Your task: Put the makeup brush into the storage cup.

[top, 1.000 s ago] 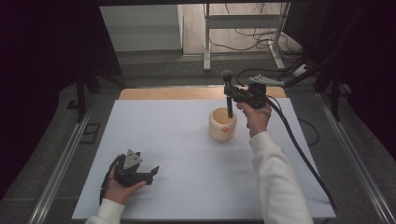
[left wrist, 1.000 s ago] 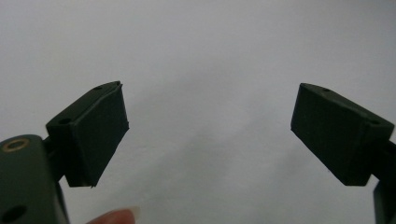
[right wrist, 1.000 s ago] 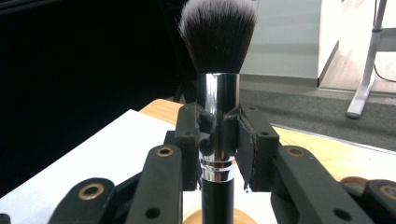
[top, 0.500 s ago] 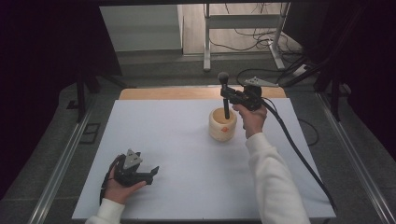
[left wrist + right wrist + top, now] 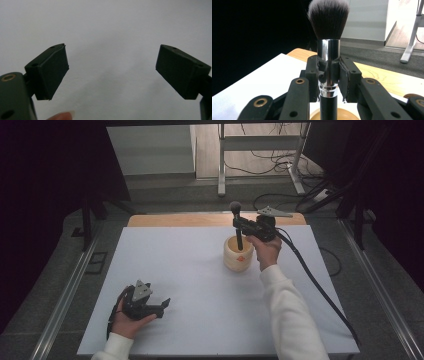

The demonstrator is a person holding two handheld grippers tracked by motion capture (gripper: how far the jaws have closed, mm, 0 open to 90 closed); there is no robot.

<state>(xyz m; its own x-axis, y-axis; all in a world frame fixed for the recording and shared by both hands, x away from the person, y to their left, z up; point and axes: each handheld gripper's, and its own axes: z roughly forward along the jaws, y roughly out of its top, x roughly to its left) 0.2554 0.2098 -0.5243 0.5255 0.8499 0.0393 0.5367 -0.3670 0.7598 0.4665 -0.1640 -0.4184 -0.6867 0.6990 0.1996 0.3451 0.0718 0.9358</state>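
While the right tool clenched the makeup brush upright, its handle inside the wooden cup on the white surface, a slanted push risked tipping the cup. Left tool rested released.

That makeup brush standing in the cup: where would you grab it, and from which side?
Grip the shiny metal collar below the bristles, coming in level from the side. The brush stands upright in the cup, and the right claw already pinches it there.

Grey floor, dark surroundings, white table.
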